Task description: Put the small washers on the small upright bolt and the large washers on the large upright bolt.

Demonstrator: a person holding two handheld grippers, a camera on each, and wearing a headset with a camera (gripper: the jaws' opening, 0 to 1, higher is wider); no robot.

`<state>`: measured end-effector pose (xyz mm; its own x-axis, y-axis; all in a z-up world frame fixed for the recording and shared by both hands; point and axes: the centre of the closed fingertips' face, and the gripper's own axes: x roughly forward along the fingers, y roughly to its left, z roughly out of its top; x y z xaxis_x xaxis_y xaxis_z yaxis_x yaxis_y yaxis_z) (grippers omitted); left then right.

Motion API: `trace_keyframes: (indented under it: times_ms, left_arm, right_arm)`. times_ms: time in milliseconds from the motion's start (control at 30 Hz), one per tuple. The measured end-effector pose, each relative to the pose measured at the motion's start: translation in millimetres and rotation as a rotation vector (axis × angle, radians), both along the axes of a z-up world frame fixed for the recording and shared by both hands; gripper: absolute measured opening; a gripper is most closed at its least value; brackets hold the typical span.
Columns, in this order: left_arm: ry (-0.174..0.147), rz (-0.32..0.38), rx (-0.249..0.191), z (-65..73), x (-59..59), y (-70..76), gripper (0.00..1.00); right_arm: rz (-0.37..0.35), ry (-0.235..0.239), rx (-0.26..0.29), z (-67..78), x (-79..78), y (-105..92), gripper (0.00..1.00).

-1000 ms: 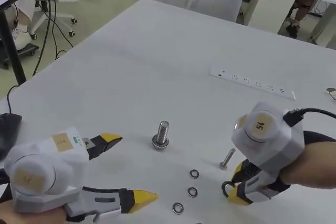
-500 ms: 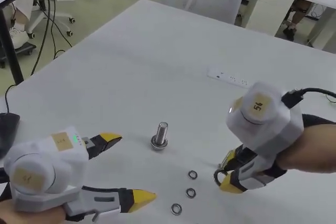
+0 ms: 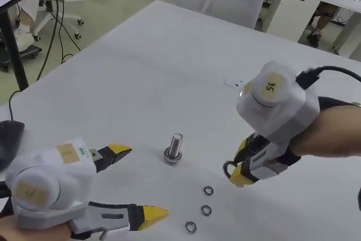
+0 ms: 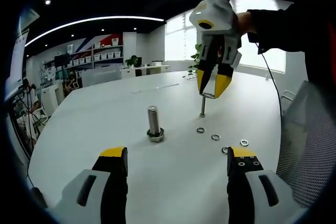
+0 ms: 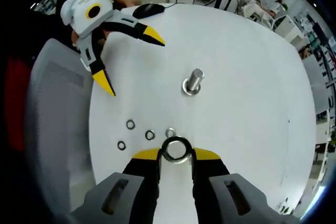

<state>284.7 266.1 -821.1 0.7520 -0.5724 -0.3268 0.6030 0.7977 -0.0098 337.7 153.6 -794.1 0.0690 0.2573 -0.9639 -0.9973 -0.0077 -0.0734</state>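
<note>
Right gripper (image 5: 176, 153): jaws pinched on one washer (image 5: 176, 139) by its rim. The washer is held flat with its hole clear, apparently so it can drop over the small upright bolt (image 4: 202, 106) just beneath it, toward the near edge of the desk (image 3: 169, 66). Left gripper (image 3: 140, 181): jaws spread wide and holding nothing, low at the near edge, probably to leave the large upright bolt (image 3: 175, 146) unobstructed. Containers: none; the loose washers (image 3: 206, 210) lie bare on the desk in a short row beside the small upright bolt.

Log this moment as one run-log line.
right gripper: shut on washer | left gripper: open, empty | large bolt: upright | small washers: loose on table
</note>
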Motion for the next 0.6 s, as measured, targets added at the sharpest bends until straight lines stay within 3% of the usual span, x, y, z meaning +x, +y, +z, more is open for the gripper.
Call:
trace_keyframes:
  times_ms: [600]
  left_arm:
    - [0.004,0.031,0.001,-0.1,-2.2,9.4,0.77]
  right_arm:
    - [0.1,-0.03,0.007,13.3,14.2,47.6,0.24]
